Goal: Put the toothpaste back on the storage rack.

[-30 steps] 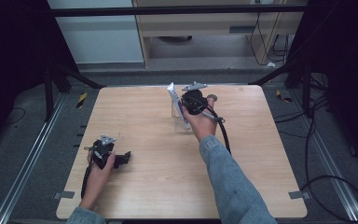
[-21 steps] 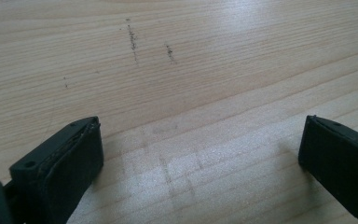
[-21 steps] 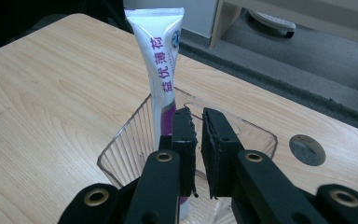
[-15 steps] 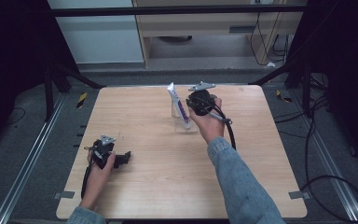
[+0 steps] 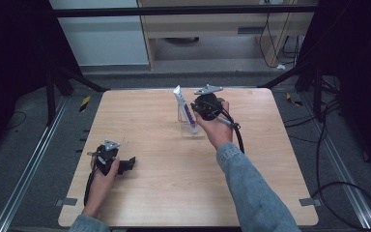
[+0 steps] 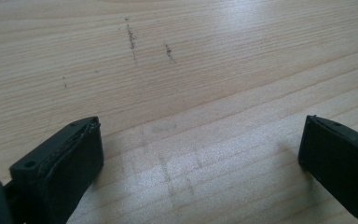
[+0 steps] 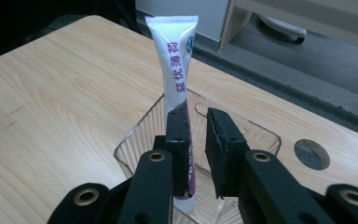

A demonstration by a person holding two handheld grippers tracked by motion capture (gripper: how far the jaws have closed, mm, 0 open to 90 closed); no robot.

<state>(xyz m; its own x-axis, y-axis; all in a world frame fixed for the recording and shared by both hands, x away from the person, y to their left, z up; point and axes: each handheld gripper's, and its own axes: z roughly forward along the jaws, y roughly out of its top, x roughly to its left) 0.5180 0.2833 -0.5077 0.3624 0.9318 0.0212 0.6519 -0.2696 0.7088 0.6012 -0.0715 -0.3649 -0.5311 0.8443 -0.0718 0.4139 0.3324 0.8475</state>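
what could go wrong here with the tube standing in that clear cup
1. The toothpaste tube leans tall out of the clear plastic cup; its height could tip the light cup over.
2. The right gripper has its jaws slightly apart, one beside the tube; pulling away might drag the tube along and topple it.
3. The cup stands far from the open left gripper, which rests on the table, so it couldn't steady the cup.

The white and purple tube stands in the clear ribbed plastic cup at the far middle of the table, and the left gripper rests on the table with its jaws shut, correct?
Not quite: the left gripper has its jaws wide apart over bare wood, as the left gripper view shows. The white and purple tube does stand in the clear ribbed plastic cup.
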